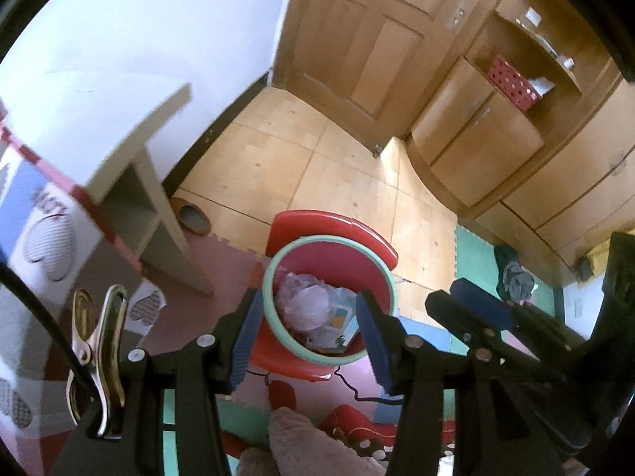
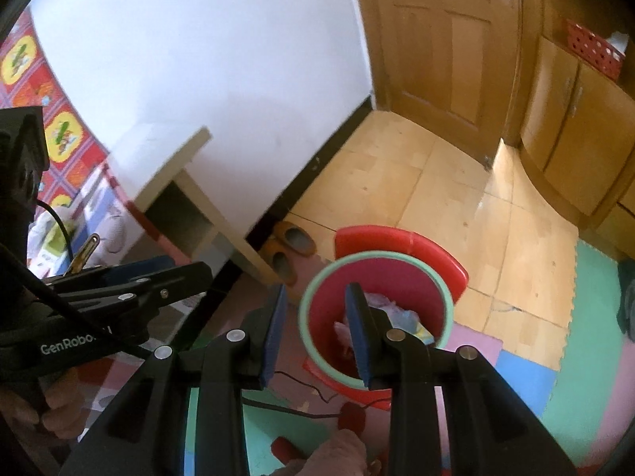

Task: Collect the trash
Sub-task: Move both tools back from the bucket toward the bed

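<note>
Two views, both centred on one red bin with a pale green rim.

Left wrist view: the left claw hangs above the red bin, jaws spread apart and holding nothing, its blue pads framing the bin's opening. Inside the bin lies the trash: crumpled clear plastic and printed paper or card scraps. The bin stands on a red stool, whose edge shows behind and below it. Right of the bin, the right claw reaches in from the side; whether it is parted or closed cannot be told in this view. Left of the bin stands a pale desk against the white wall; a slipper lies on the wooden floor between desk and bin. A metal clip is fixed to the rig, left of the bin. Behind the bin: a wooden door and wooden cabinets, with a red dotted basket on a cabinet shelf. Foam mats lie around the stool.

Right wrist view: the right claw hovers over the bin's left rim, jaws apart and empty, one pad over the interior, the other outside it. Trash shows in the bin. Left of the bin, the left claw is seen side-on, its gap unclear. Two slippers sit just left of the bin by the desk.
</note>
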### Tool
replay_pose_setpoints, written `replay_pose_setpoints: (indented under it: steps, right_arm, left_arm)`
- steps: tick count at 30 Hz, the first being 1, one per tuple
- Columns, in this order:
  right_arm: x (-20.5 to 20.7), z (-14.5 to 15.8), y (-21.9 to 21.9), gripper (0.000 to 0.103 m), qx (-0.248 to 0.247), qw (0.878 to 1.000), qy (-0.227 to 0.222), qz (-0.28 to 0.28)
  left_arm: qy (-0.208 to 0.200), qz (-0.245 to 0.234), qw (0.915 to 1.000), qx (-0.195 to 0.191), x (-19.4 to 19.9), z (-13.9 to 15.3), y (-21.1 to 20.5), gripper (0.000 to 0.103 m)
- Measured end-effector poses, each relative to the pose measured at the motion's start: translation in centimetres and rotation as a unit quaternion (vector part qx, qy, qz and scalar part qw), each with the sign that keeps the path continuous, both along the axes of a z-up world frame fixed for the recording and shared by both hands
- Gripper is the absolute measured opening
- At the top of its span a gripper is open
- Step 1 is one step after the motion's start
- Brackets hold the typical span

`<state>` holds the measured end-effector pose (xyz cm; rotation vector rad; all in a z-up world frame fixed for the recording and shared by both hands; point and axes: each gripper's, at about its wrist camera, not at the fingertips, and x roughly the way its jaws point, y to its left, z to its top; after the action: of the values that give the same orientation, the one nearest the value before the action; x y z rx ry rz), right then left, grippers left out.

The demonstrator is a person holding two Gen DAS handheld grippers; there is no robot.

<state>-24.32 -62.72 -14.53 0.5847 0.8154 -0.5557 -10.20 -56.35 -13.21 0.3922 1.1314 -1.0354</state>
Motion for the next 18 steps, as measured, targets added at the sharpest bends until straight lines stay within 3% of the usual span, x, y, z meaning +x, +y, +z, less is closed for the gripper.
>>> replay_pose_setpoints:
  steps: [18]
  right_arm:
    - [6.3, 7.1, 9.2, 0.031, -0.042, 0.990, -0.062, 0.122]
  left_arm:
    - [-0.039, 0.108, 0.9931, -0.025, 5.4, 7.6, 11.6, 0.051]
